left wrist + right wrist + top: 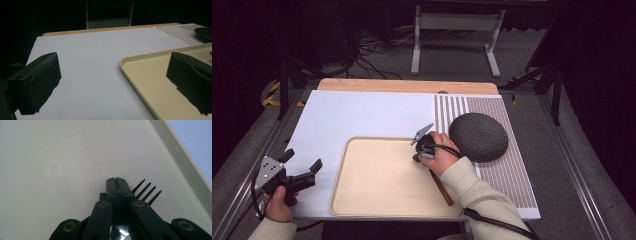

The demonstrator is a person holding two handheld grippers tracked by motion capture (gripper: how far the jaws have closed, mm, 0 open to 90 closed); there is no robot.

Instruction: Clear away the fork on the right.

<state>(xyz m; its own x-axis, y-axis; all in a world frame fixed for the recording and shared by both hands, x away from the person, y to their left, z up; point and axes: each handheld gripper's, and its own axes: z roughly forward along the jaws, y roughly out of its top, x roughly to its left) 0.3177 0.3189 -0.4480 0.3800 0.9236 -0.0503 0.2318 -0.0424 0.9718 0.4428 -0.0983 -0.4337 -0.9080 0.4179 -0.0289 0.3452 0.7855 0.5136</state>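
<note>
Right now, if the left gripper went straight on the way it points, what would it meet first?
Probably nothing soon: the left gripper, jaws open, points over the bare white board. The tray rim lies just right of that line.

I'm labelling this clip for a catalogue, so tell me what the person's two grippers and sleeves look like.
Both are black handheld tools. The left gripper has two blocky, matte jaws, a grey three-cornered plate with dark dots on top and a black cable. The right gripper has slim jaws on linkage arms with brass-coloured pivots, the same grey plate and a thick black cable. The sleeves are light beige knit.
</note>
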